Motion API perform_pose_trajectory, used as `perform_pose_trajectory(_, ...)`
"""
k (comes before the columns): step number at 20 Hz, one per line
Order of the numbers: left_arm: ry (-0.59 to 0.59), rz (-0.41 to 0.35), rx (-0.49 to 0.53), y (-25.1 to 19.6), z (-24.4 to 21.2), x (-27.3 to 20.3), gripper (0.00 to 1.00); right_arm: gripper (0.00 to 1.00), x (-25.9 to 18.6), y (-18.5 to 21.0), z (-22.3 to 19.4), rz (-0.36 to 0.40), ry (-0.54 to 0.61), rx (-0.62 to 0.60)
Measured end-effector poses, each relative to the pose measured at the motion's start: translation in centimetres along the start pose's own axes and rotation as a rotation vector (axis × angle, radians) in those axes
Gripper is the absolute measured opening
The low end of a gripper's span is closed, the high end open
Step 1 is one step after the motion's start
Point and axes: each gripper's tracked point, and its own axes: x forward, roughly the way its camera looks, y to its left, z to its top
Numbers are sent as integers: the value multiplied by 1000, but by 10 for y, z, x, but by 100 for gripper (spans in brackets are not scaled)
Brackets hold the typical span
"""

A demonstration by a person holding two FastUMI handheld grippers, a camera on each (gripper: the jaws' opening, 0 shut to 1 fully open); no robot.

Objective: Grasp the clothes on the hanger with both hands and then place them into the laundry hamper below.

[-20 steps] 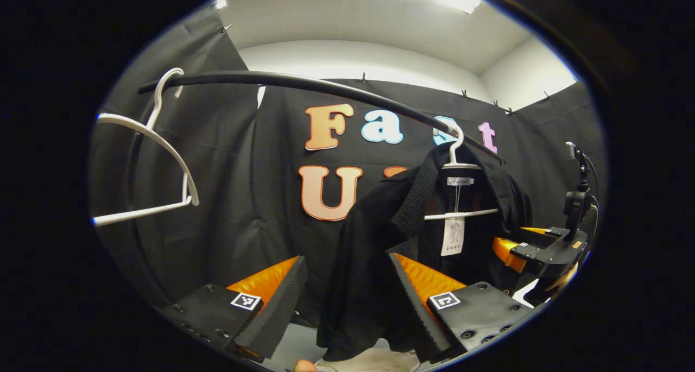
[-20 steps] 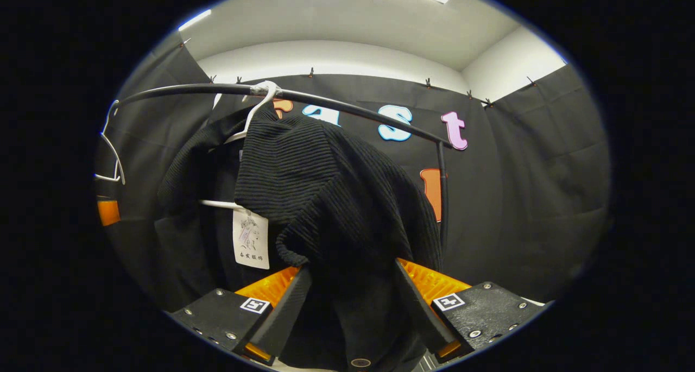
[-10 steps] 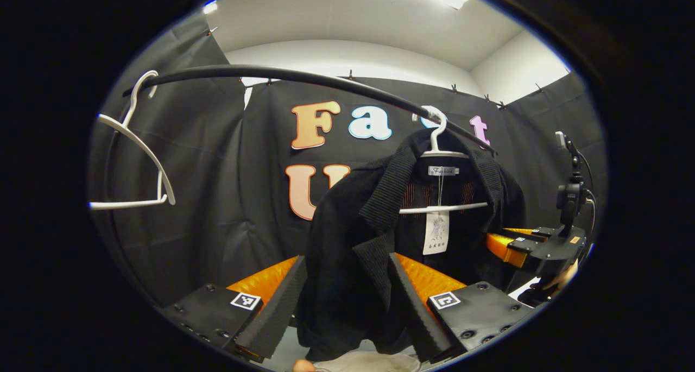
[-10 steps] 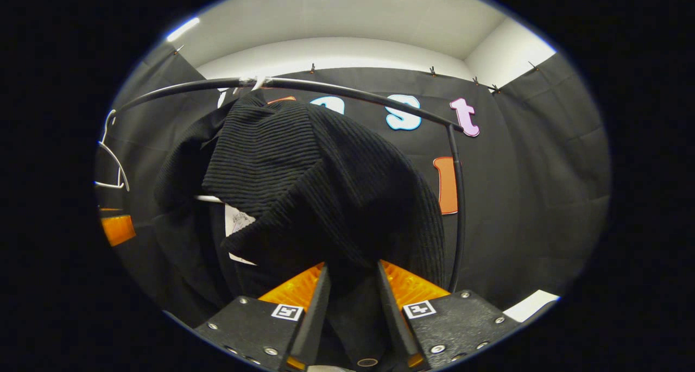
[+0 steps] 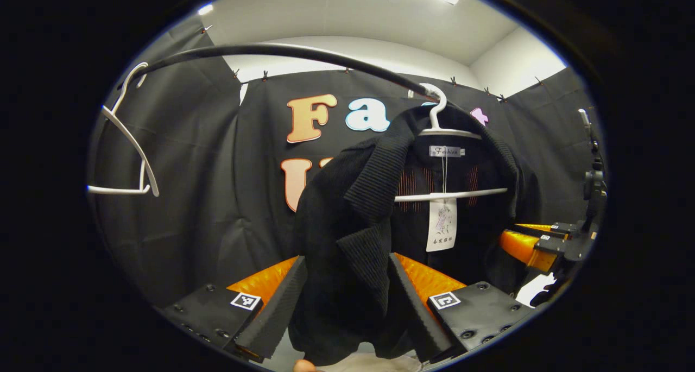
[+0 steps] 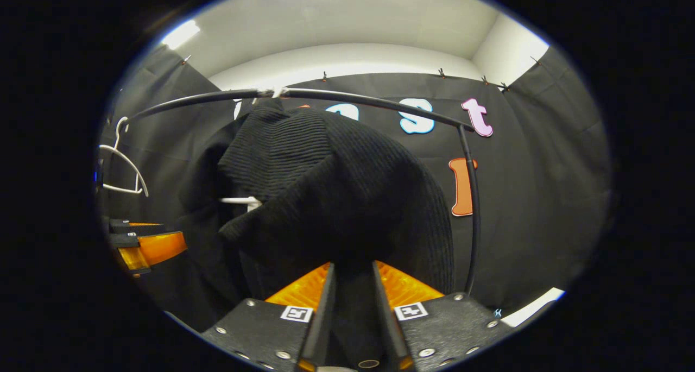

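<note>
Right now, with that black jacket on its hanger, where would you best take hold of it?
Probably low on each front edge, coming from the front. The black jacket hangs open on the white hanger, so both edges drop loose. The left gripper straddles one; the right gripper has closed on the other.

The black garment (image 5: 347,220) is matt cloth, with coarse ribbed knit at its collar and shoulder. It hangs on a smooth white plastic hanger (image 5: 450,194) carrying a paper tag (image 5: 441,232). The rail (image 5: 282,51) above looks smooth, dark and slightly glossy.
</note>
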Motion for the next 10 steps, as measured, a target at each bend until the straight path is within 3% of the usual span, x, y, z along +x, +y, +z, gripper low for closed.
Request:
perform_pose_trajectory(3, 12, -13, 2, -7, -9, 7, 94, 71, -19, 22, -5, 17, -28, -65)
perform_pose_trajectory(4, 17, -16, 5, -10, -11, 11, 94, 92, -22, 26, -6, 17, -47, -82)
perform_pose_trajectory(5, 20, -15, 6, -12, -14, 12, 94, 97, -25, 28, -6, 4, -57, -91)
perform_pose_trajectory(6, 22, -11, 4, -14, -17, 16, 94, 91, -25, 26, -8, -17, -59, -95)
perform_pose_trajectory(7, 24, -8, -1, -15, -18, 21, 94, 99, -22, 24, -12, -34, -52, -92)
perform_pose_trajectory(8, 28, -8, -6, -18, -22, 27, 94, 93, -19, 25, -18, -41, -40, -77)
perform_pose_trajectory(10, 40, -3, -3, -21, -28, 38, 94, 99, -17, 34, -26, -30, -23, -34)
